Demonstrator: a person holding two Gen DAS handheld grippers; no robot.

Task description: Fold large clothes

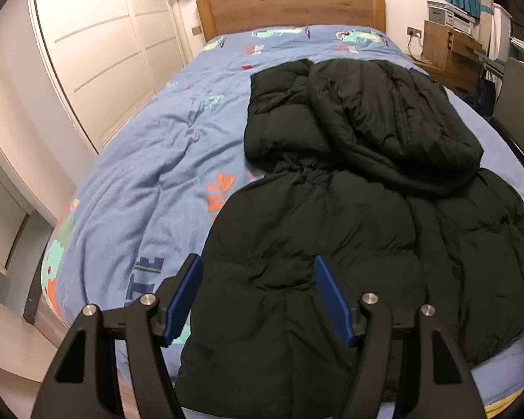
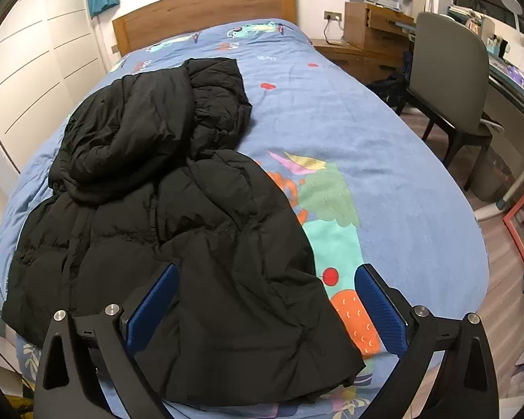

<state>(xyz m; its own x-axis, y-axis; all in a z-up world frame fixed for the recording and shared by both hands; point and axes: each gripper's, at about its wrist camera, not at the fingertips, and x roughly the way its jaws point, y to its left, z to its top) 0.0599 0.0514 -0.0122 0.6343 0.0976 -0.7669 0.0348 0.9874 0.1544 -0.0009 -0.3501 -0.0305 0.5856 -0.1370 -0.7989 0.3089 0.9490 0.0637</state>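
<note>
Both sets of jaws stand wide and hold nothing as I hover my left gripper (image 1: 258, 293) and right gripper (image 2: 265, 300) above the near hem of a black puffer jacket (image 1: 332, 216). The jacket (image 2: 178, 216) lies spread on the bed's blue cartoon-print duvet (image 1: 150, 174), its hood and upper part bunched toward the wooden headboard (image 1: 290, 7). A grey chair (image 2: 450, 80) stands beside the bed on my right; white wardrobe doors (image 1: 97, 45) line the left.
</note>
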